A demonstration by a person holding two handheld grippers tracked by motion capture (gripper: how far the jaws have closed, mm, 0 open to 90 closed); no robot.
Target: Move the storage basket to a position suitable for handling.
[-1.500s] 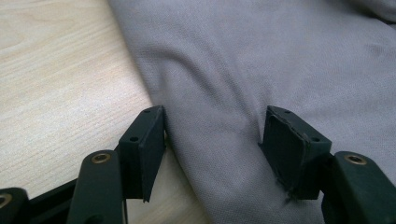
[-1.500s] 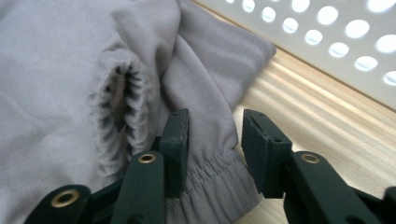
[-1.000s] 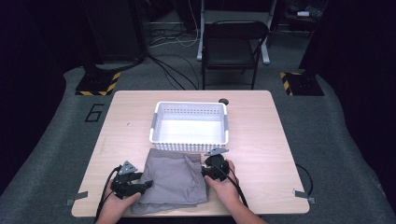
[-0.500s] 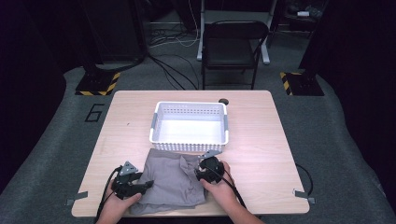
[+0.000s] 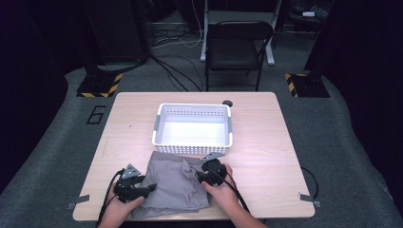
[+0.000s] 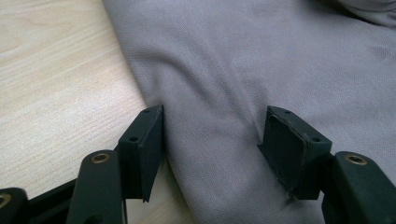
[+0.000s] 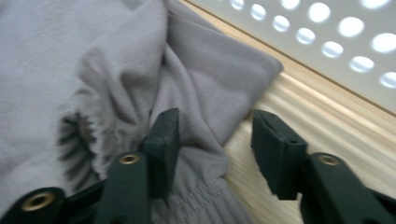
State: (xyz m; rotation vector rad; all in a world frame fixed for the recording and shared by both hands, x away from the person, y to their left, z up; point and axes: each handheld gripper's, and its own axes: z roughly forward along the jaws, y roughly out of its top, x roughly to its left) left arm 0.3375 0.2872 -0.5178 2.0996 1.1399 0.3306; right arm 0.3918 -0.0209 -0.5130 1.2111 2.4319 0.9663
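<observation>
A grey cloth (image 5: pixel 173 183) lies rumpled on the wooden table (image 5: pixel 266 142), in front of the white basket (image 5: pixel 192 142). My left gripper (image 5: pixel 151 187) rests low at the cloth's left edge. In the left gripper view its jaws (image 6: pixel 212 135) stand wide with flat cloth (image 6: pixel 261 70) between them, and neither pad pinches it. My right gripper (image 5: pixel 199 173) is at the cloth's right side. Its jaws (image 7: pixel 215 135) have just been closing. A bunched fold (image 7: pixel 116 70) lies against the left pad, and the right pad stands clear over bare wood.
The perforated basket wall (image 7: pixel 327 42) runs close behind the right gripper. A small dark round object (image 5: pixel 227 102) sits at the table's far edge. A black folding chair (image 5: pixel 237 47) stands beyond the table. Bare wood lies to the right of the cloth.
My right gripper has shifted slightly left onto the cloth's right edge, and the cloth has bunched up there. The left gripper has stayed put.
</observation>
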